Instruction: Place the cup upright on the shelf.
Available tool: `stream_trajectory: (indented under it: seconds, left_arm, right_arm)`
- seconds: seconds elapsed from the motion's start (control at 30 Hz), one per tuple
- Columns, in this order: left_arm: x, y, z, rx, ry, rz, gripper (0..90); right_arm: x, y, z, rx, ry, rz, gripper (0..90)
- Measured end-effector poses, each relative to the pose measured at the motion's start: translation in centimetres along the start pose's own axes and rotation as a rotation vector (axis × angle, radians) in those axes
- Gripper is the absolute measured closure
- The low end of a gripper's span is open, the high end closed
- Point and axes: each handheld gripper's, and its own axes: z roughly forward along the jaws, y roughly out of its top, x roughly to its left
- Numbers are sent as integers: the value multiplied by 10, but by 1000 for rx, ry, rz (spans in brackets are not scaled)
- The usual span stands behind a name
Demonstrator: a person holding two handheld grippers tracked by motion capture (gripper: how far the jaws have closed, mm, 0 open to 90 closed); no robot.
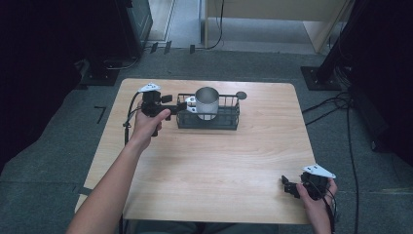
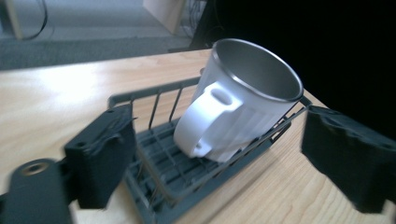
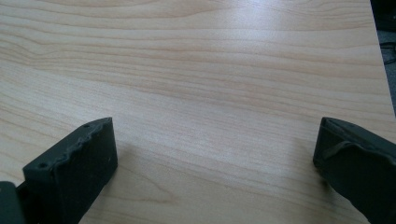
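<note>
Your left gripper (image 1: 181, 105) hovers at the left end of a dark wire rack (image 1: 208, 118) on the far half of the wooden table (image 1: 209, 161), its jaws spread wide with nothing clamped between them. In the left gripper view the two black pads stand well apart, one low at the left, one at the right edge, and the white mug (image 2: 238, 105) sits between and beyond them, untouched by either pad. Inside the rack (image 2: 187, 172) the mug leans, its open mouth tipped up and toward the right, its white handle (image 2: 201, 126) turned toward your gripper. The mug's inside is grey metal; its outer wall is white and ribbed. From the high view the same mug (image 1: 207, 101) rises above the rack's rim near the rack's left half, and your left hand (image 1: 146, 124) grips the tool just beside the rack's left wall. A small dark disc (image 1: 241, 95) lies on the table just behind the rack's right end.

Your right gripper (image 1: 287, 187) rests far from all this, at the near right corner of the table, held low in your right hand (image 1: 316, 195). In the right gripper view its two black jaws stand wide apart over bare wood grain (image 3: 210, 93), with nothing between them.
</note>
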Motion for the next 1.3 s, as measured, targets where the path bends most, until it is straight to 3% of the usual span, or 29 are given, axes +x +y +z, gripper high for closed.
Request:
stream_trajectory:
  seconds: [0.1, 0.2, 0.37, 0.57, 0.73, 0.87, 1.2, 1.3]
  left_arm:
    - [4, -6, -9, 21, 33, -11, 0]
    - [9, -14, -18, 24, 80, -56, 0]
    - [12, -31, -36, 16, 149, -59, 0]
    - [15, -52, -45, 54, 257, -59, 0]
    - [12, -65, -55, 69, 306, -45, 0]
    - [8, -78, -59, 112, 361, -28, 0]
    - [5, -123, -82, 150, 462, -44, 0]
    - [2, -137, -88, 180, 511, -6, 0]
  right_arm:
    - [0, 0, 0, 0, 0, 0, 0]
    - [0, 0, 0, 0, 0, 0, 0]
    - [0, 0, 0, 0, 0, 0, 0]
    - [0, 0, 0, 0, 0, -1, 0]
    - [0, 0, 0, 0, 0, 0, 0]
    - [0, 0, 0, 0, -1, 0, 0]
    - [0, 0, 0, 0, 0, 0, 0]
    - [0, 0, 0, 0, 0, 0, 0]
